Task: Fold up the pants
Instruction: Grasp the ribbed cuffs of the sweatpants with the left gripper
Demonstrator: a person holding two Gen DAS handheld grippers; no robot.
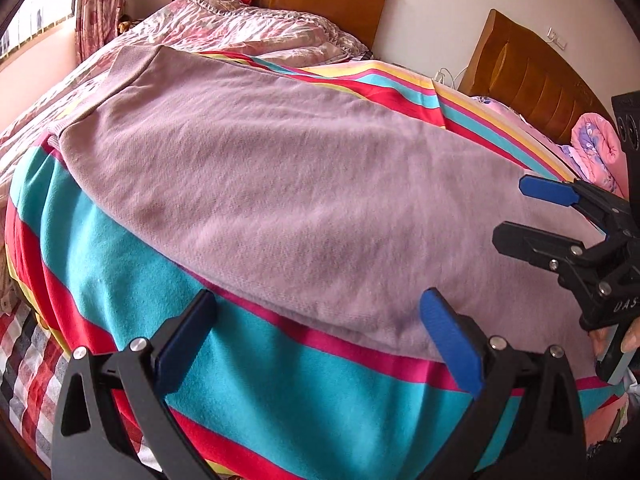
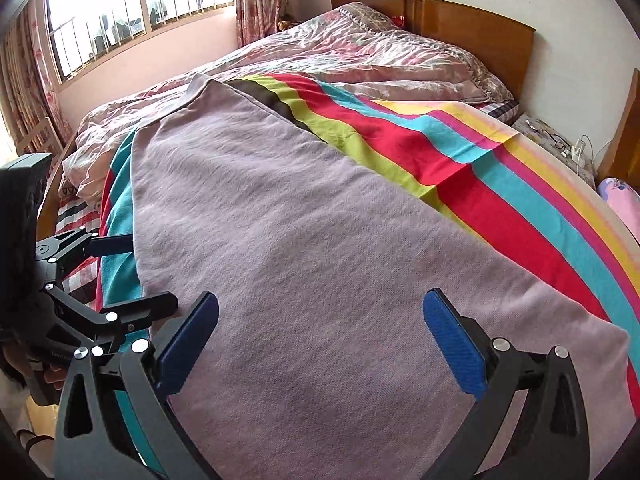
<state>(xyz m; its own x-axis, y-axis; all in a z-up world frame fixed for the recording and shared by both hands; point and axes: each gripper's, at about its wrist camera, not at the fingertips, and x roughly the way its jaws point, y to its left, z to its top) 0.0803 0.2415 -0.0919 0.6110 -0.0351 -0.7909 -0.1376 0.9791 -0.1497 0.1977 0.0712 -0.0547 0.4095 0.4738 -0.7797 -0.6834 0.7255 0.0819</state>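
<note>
The mauve pants [image 1: 260, 168] lie flat in a long band on a striped blanket [image 1: 120, 264], with the ribbed waistband at the far end; they also show in the right wrist view [image 2: 300, 248]. My left gripper [image 1: 320, 336] is open and empty, just above the pants' near long edge. My right gripper [image 2: 320, 340] is open and empty, above the pants' near end. The right gripper also shows in the left wrist view [image 1: 520, 212], open. The left gripper shows at the left of the right wrist view [image 2: 132, 276], open, by the pants' left edge.
The striped blanket [image 2: 480, 168] covers a bed with a pink quilt [image 2: 340, 52] and a wooden headboard [image 2: 472, 28] at the far end. A second headboard [image 1: 528, 76] and a pink pillow [image 1: 596, 148] are at the right. A window [image 2: 132, 8] is at the far left.
</note>
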